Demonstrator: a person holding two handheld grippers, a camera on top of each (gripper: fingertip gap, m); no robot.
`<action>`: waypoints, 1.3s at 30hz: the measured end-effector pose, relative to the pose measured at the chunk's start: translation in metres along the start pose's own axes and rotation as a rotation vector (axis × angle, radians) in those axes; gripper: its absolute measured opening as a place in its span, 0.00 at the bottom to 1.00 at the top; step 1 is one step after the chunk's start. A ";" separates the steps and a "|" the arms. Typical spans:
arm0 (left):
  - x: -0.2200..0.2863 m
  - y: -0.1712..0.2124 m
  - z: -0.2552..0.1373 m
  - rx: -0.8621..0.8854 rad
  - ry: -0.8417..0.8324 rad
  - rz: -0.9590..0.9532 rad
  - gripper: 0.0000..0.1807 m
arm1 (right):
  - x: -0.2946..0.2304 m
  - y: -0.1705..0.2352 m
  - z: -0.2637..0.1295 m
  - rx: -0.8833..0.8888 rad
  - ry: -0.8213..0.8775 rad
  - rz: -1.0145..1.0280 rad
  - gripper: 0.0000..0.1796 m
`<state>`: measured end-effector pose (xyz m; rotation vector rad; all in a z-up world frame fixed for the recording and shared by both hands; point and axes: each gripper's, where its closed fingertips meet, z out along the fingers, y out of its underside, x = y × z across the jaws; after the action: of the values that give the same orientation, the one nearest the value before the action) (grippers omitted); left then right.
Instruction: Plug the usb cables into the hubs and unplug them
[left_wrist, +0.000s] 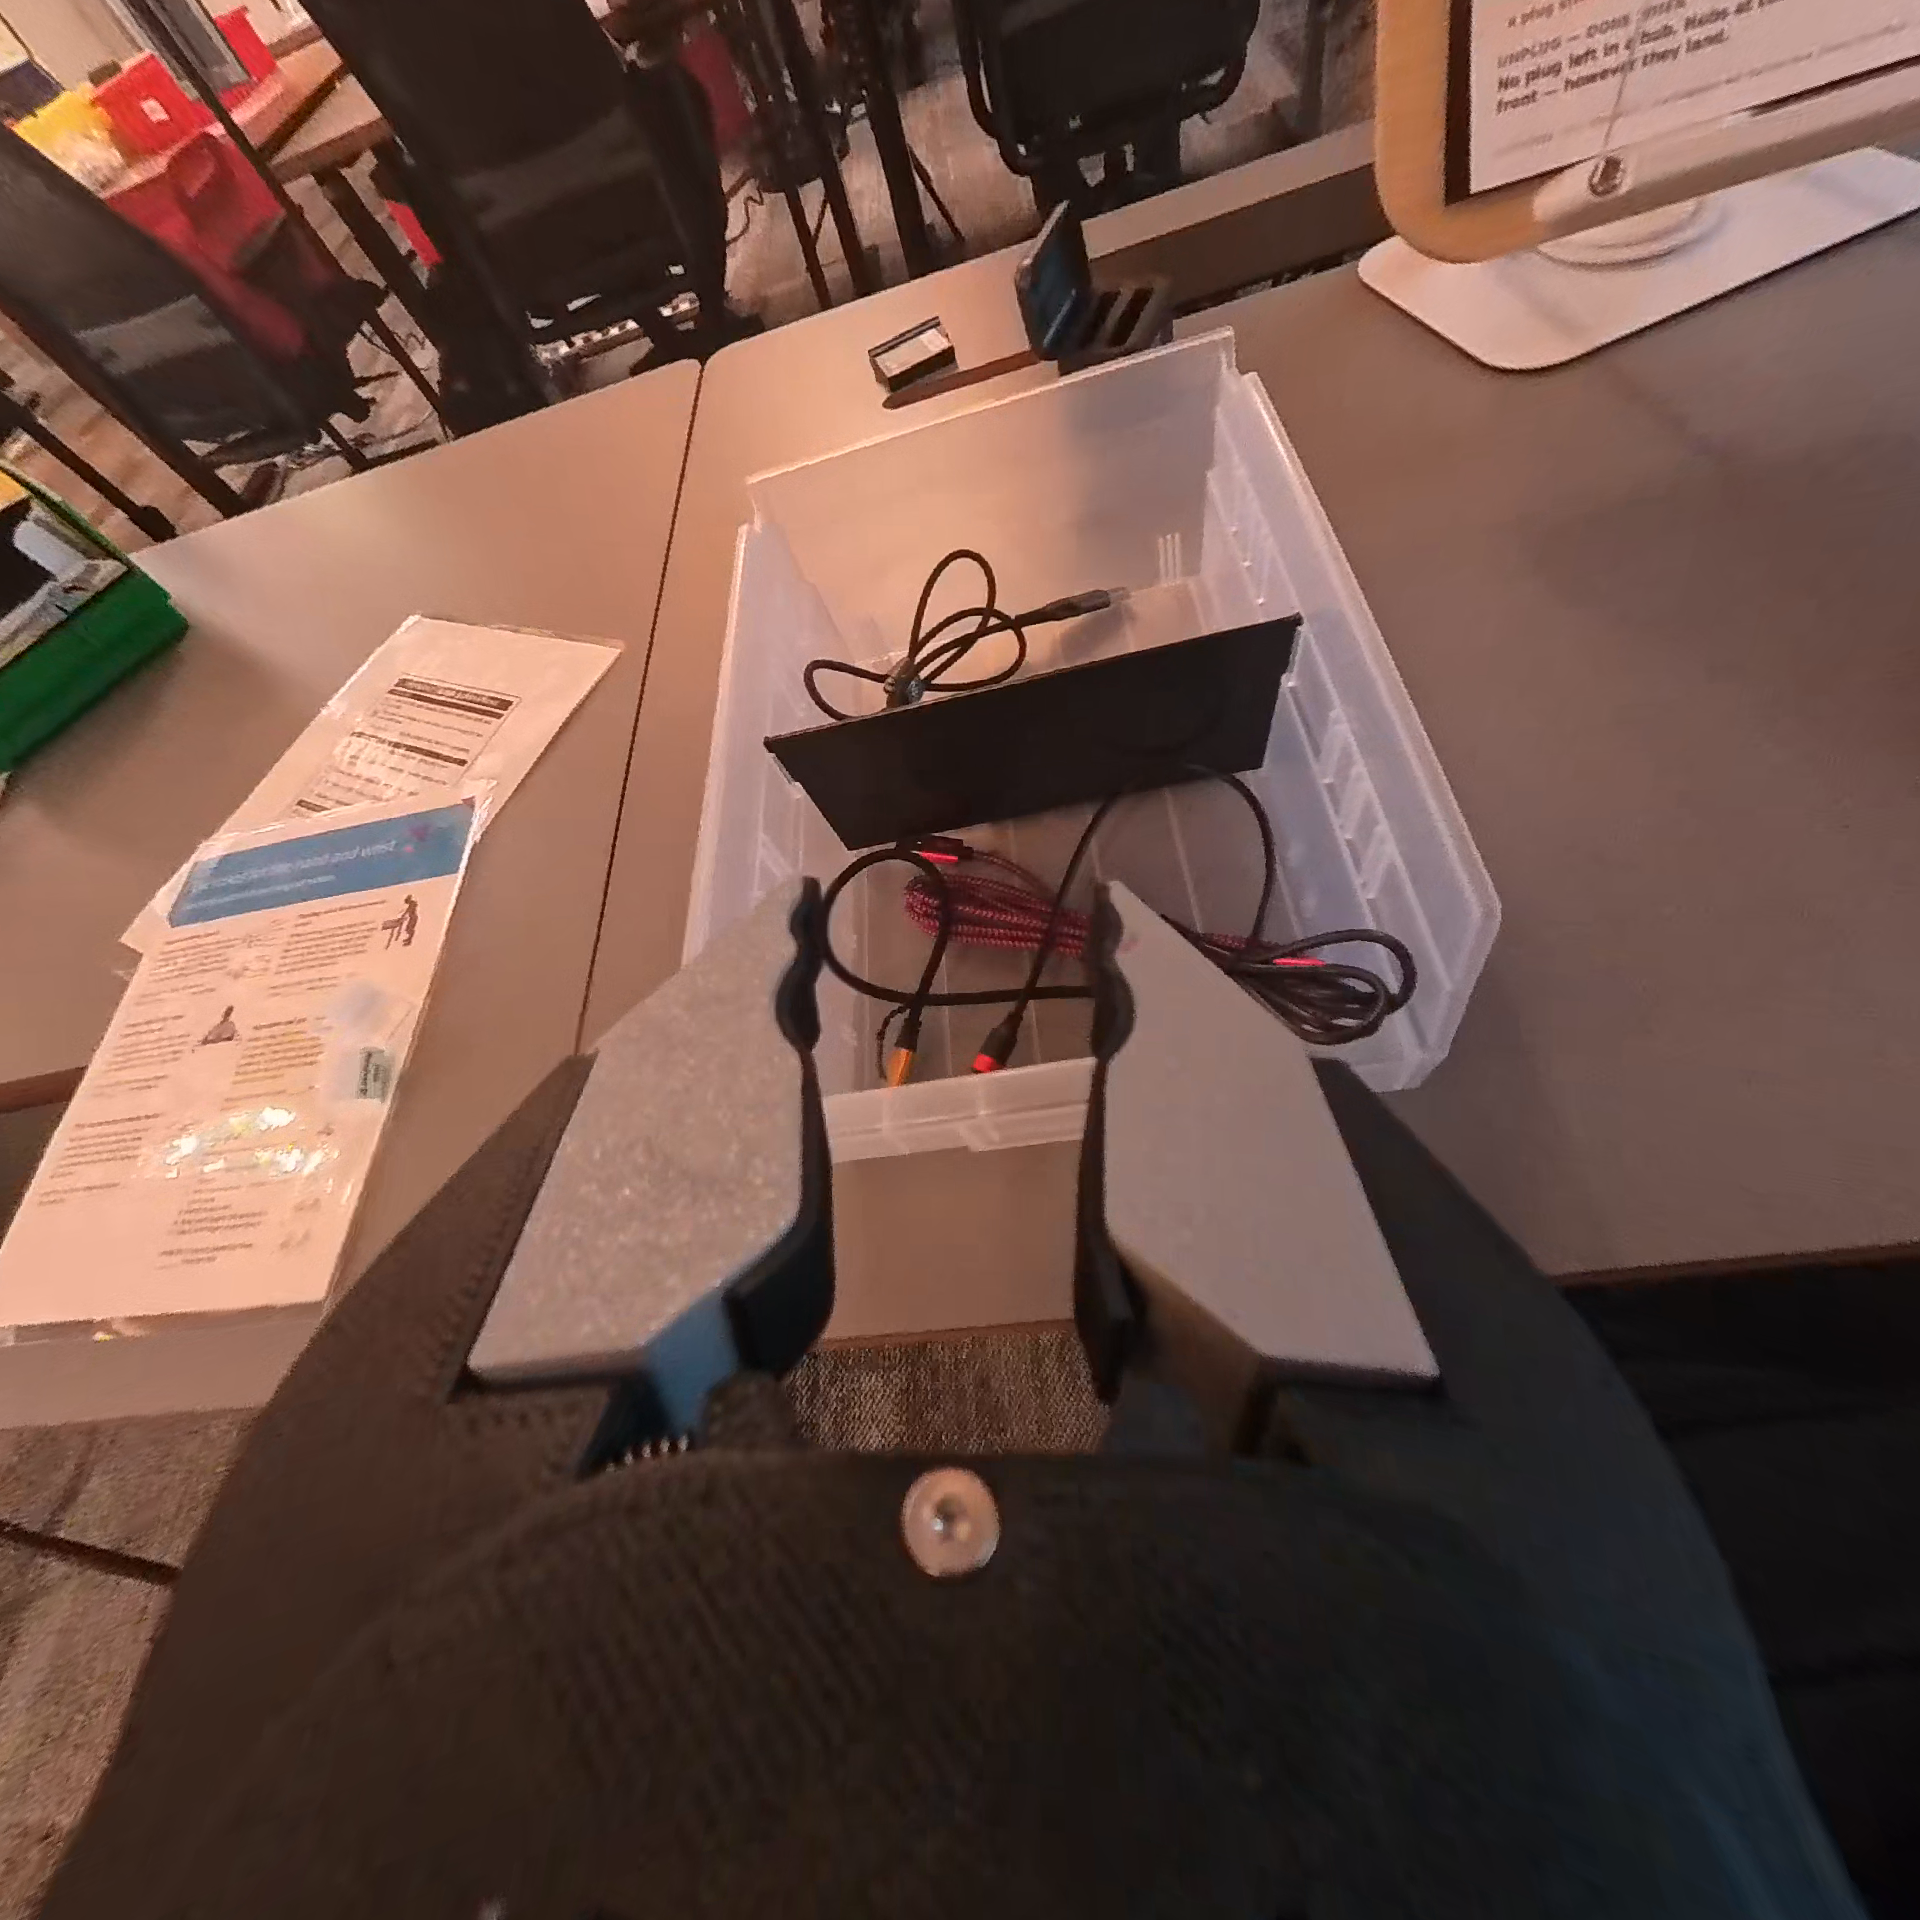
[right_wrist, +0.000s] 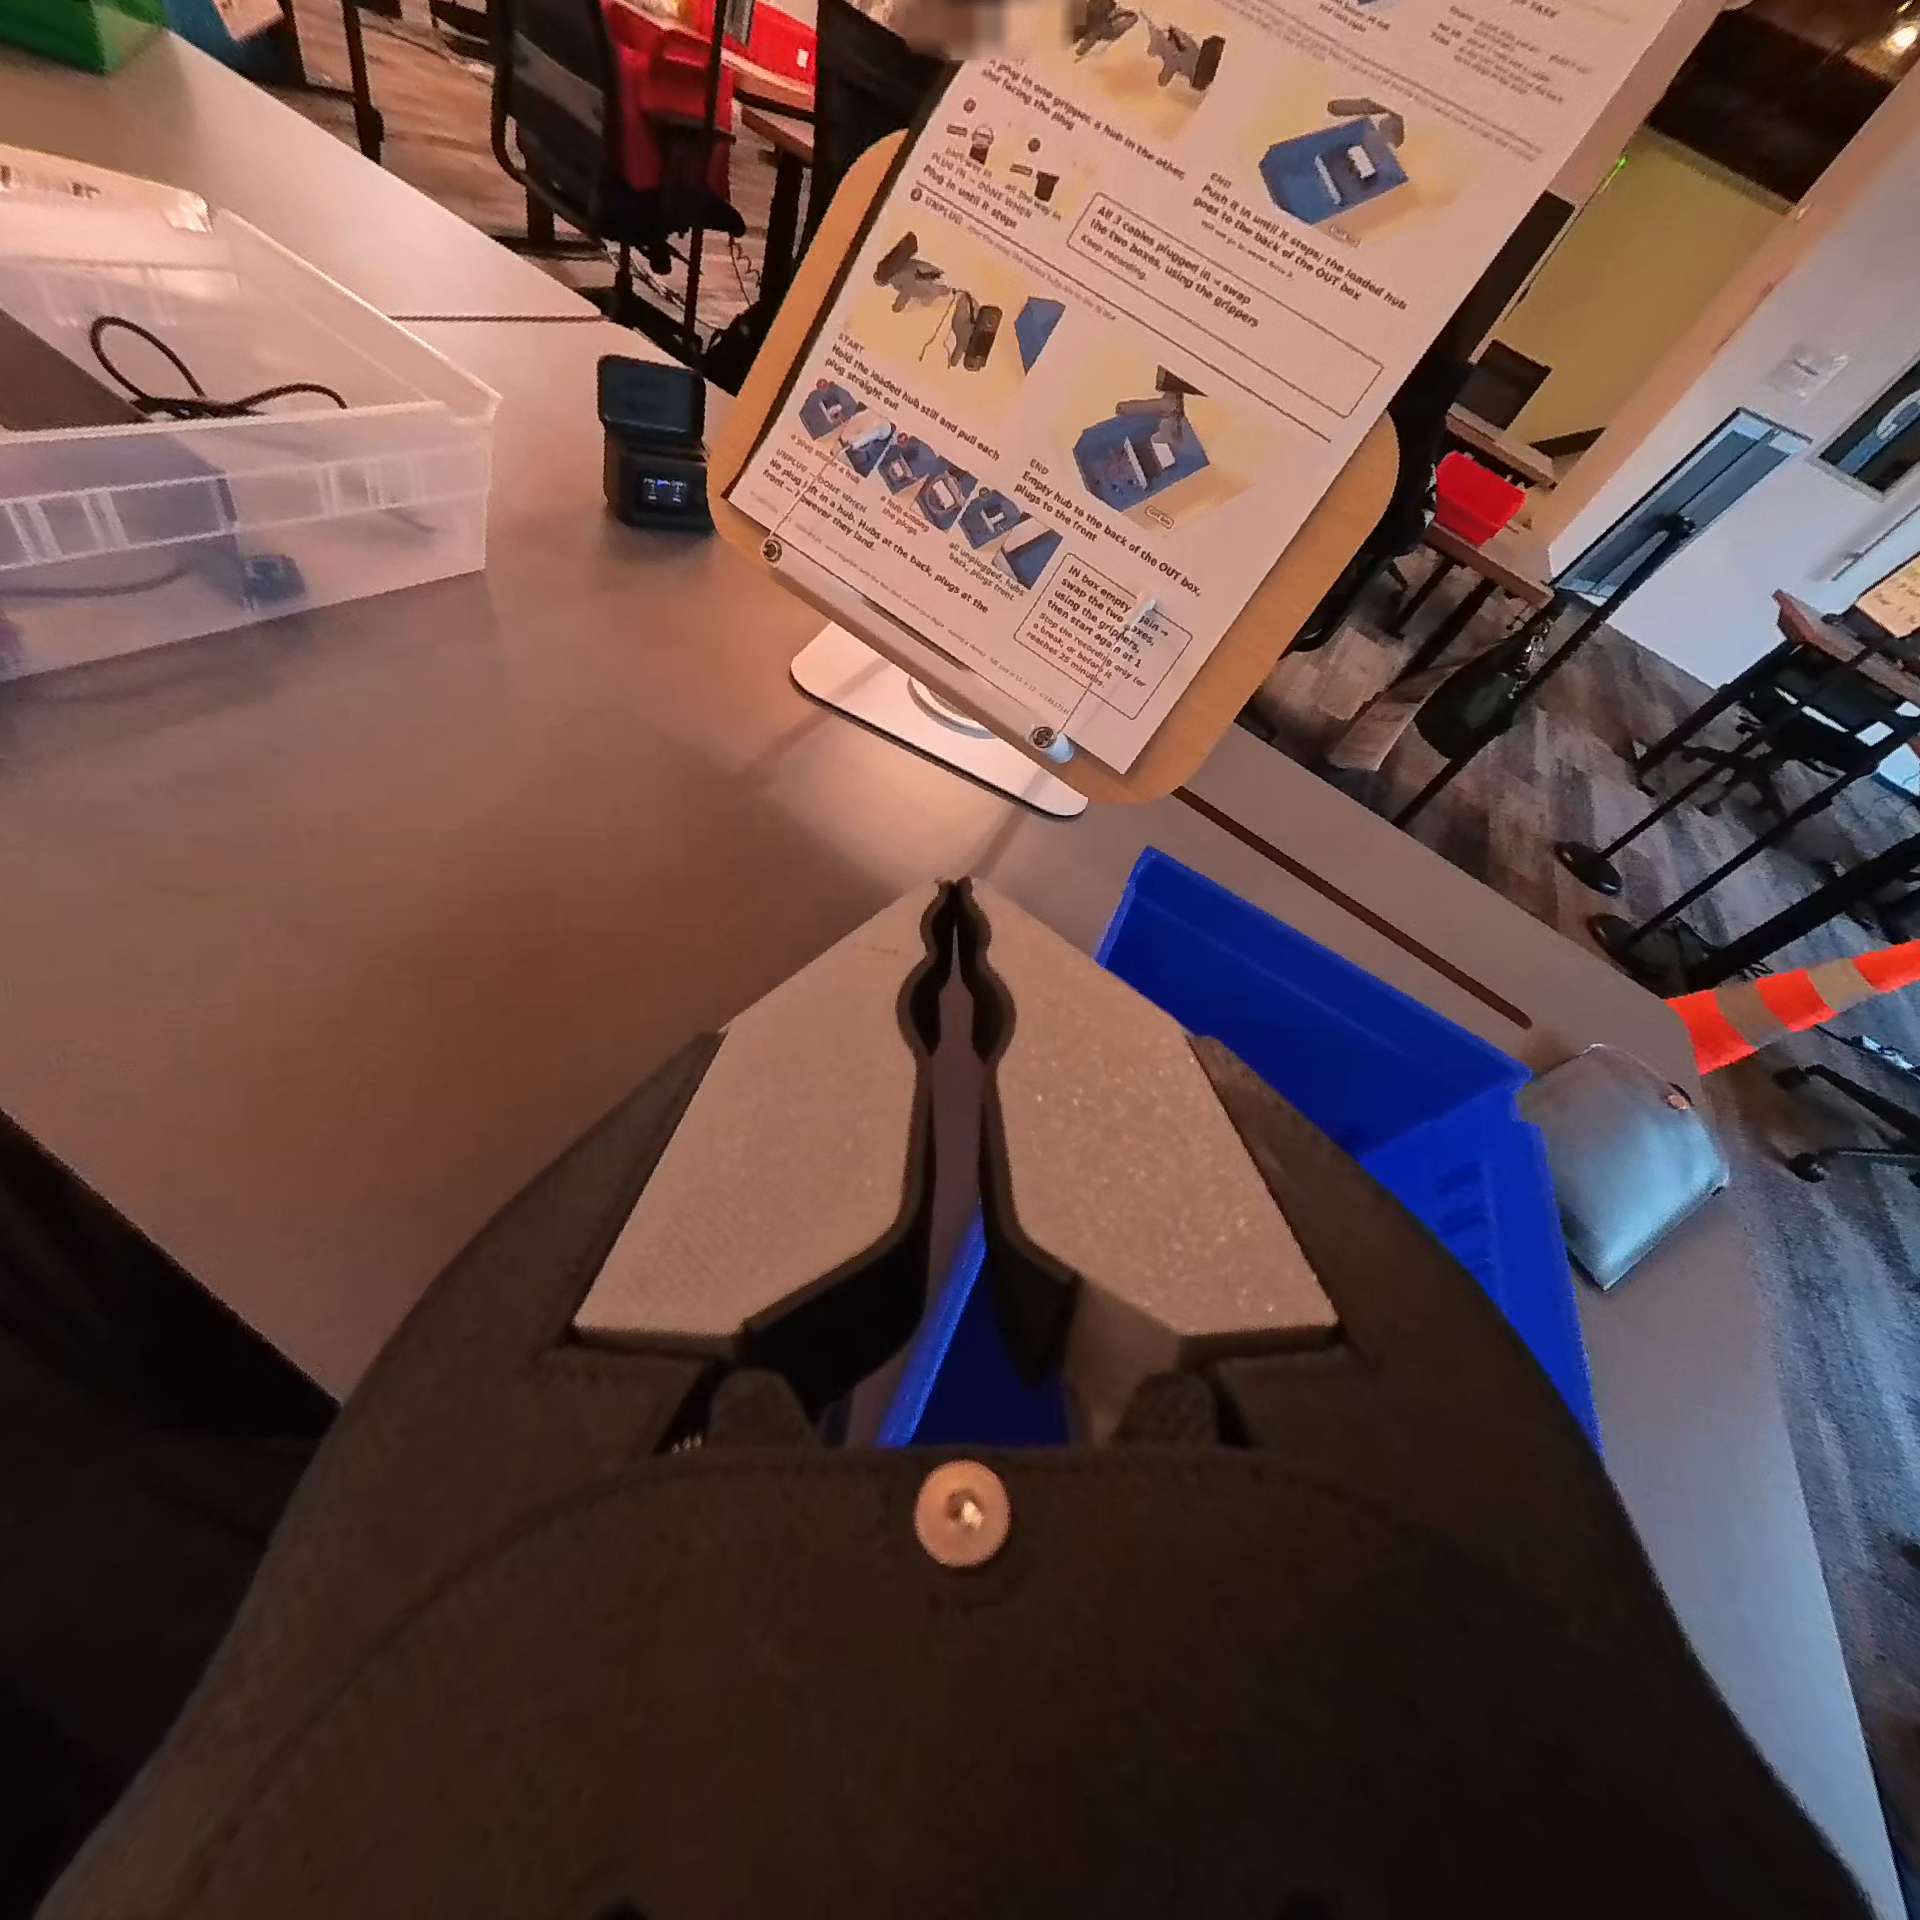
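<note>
Am seeing left gripper (left_wrist: 961, 920) gaping wide, gripping nothing, hovering over near end of clear plastic bin (left_wrist: 1371, 748); tangled black and red braided usb cables (left_wrist: 997, 920) lying inside, black flat divider panel (left_wrist: 1029, 722) crossing bin; right gripper (right_wrist: 958, 891) pinching closed, tips meeting, nothing between; only right view is showing blue plastic bin (right_wrist: 1340, 1029) and standing instruction sheet (right_wrist: 1122, 343); hubs not making out.
</note>
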<state>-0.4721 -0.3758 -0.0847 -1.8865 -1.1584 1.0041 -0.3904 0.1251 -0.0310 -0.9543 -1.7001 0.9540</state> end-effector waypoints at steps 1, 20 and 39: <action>0.003 0.000 0.002 -0.004 0.006 0.006 0.27 | -0.001 -0.001 0.000 0.002 0.001 -0.006 0.00; 0.036 0.002 0.021 -0.060 0.054 0.096 0.27 | -0.004 0.001 0.000 -0.014 0.008 -0.063 0.00; 0.036 0.006 0.022 -0.074 0.051 0.106 0.27 | -0.010 0.004 0.004 -0.033 0.003 -0.097 0.00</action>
<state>-0.4780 -0.3414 -0.1083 -2.0385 -1.0887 0.9762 -0.3910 0.1170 -0.0386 -0.8861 -1.7483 0.8635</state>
